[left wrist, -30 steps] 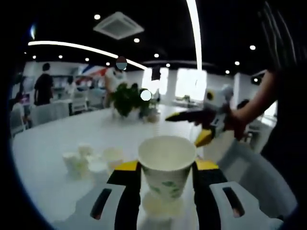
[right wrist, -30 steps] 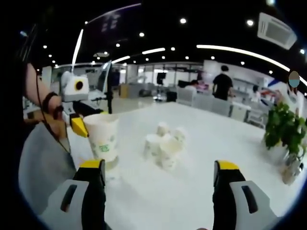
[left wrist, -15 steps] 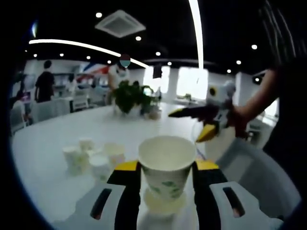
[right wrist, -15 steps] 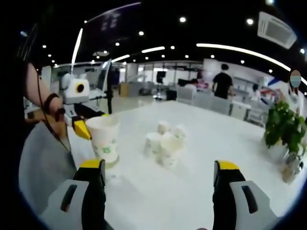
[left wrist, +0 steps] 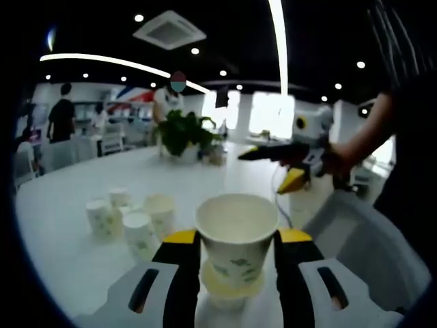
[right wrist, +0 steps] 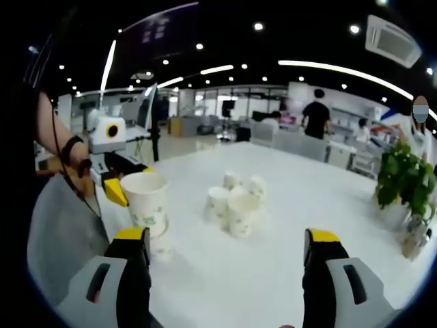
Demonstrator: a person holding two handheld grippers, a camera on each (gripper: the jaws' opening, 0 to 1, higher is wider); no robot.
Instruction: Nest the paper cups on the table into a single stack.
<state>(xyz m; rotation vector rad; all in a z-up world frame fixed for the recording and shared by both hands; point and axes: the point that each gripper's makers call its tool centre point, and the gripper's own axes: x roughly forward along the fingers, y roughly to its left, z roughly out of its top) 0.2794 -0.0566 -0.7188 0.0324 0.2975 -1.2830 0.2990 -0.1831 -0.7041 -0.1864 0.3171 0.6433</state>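
One held cup (left wrist: pixel 236 236) has sunk toward another (left wrist: pixel 229 290); left fingers clamped, right apart.

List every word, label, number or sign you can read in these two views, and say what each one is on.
None can be read.
The held paper cup in the left gripper bears a green print, too blurred to tell whether it has lettering.
The loose paper cups on the table have faint green marks, too small to read.

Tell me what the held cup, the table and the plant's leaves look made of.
Held cup: looks like thin paper, matte off-white with a green print and a rolled rim. Table: smooth white top with a soft sheen, laminate or painted board; can't tell which. Plant: dark green leaves, real or plastic unclear at this blur.
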